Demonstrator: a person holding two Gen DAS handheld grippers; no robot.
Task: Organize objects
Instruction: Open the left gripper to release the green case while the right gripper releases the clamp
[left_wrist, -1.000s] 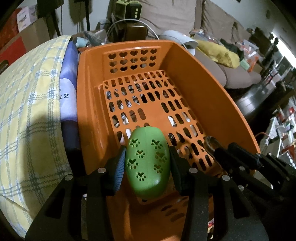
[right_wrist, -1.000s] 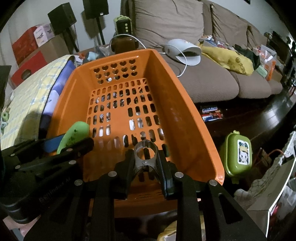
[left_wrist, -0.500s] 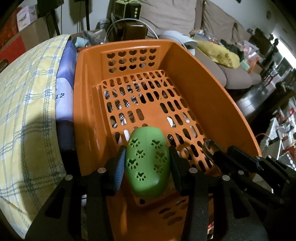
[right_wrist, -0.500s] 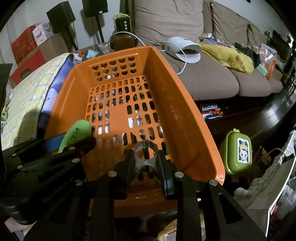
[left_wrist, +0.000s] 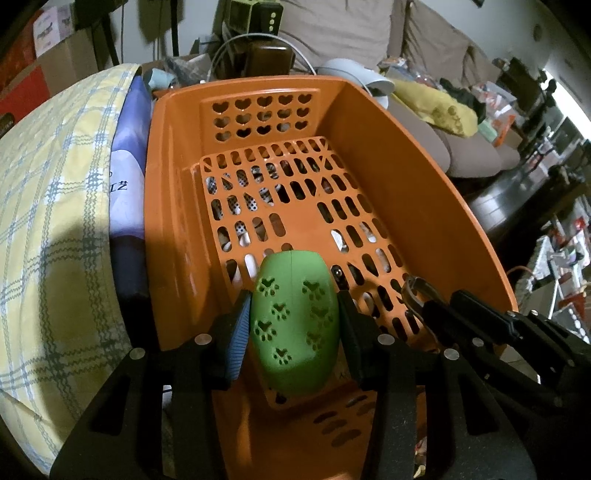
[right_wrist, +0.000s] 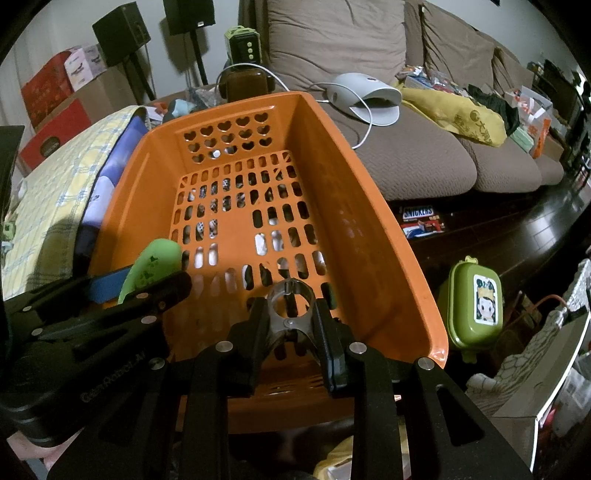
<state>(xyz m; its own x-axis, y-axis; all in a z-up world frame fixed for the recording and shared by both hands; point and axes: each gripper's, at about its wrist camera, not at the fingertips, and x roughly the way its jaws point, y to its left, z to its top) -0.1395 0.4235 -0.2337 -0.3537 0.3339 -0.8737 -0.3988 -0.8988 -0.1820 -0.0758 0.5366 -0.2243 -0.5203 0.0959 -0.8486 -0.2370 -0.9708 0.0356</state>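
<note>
While both loads are held over the near end of the orange perforated plastic basket (right_wrist: 388, 236) | green paw-print plastic case (left_wrist: 295, 325) is pinched by left gripper (left_wrist: 293, 334) | smoky plastic hair claw clip (right_wrist: 291, 314) is pinched by right gripper (right_wrist: 290, 330) | risk: grippers stand close, so a collision is judged possible at release.

Room dim, warm indoor light – my view through both wrist lenses slightly grainy. Strong fisheye bend, black vignette at corners. Orange basket (left_wrist: 369, 155) lit well inside, sharp enough to read slots. Dark shadow falls across plaid cloth (left_wrist: 55, 221) on my left. Bright window glare blown out at far right edge (left_wrist: 565, 96). My own black fingers (right_wrist: 258, 339) near lens – soft, underexposed. Background clutter smeared toward rim.
</note>
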